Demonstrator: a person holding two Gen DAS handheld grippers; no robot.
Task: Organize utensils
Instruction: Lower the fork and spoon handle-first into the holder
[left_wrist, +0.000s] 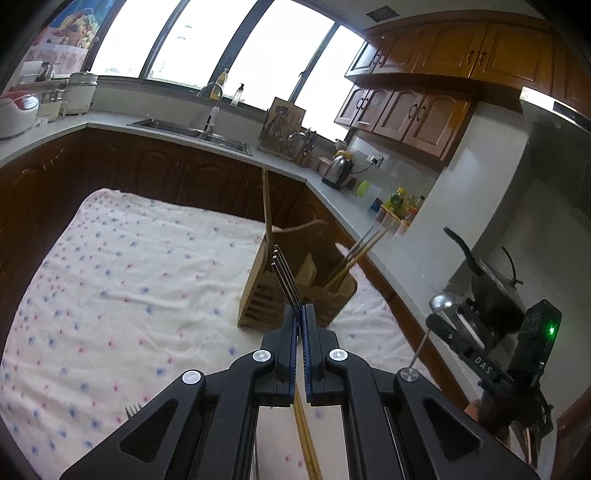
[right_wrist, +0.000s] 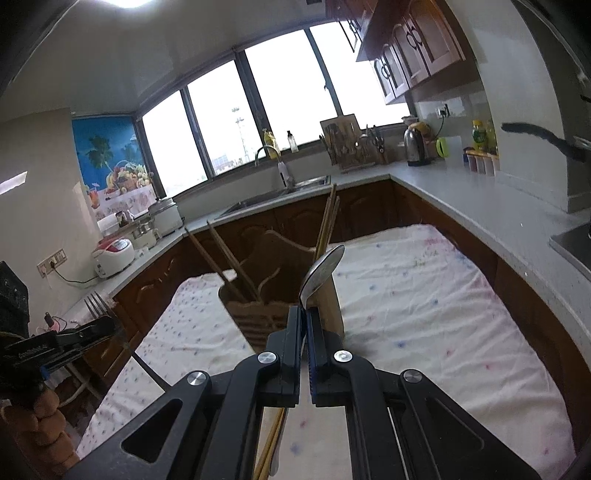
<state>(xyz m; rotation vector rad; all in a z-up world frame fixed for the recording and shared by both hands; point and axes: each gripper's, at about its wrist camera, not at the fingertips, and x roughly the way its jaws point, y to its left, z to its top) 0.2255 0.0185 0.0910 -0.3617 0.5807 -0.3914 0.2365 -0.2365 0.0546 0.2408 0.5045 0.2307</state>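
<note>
Holding a fork (left_wrist: 284, 280) in my left gripper (left_wrist: 302, 314), I see the jaws clamped on its neck, tines pointing to 11 o'clock. My right gripper (right_wrist: 306, 317) has its jaws clamped on a spoon (right_wrist: 320, 273), bowl tilted toward 1 o'clock. Just beyond both, at 12 o'clock, the wooden utensil holder (right_wrist: 291, 310) stands on the cloth-covered bench (right_wrist: 424, 306) (chopsticks (right_wrist: 327, 221) and a wooden spatula (left_wrist: 266, 206) already lean inside). Another fork (left_wrist: 133, 409) lies on the cloth at 8 o'clock in the left wrist view.

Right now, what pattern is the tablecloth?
White tablecloth with small blue and pink dots; clearest in the left wrist view.
</note>
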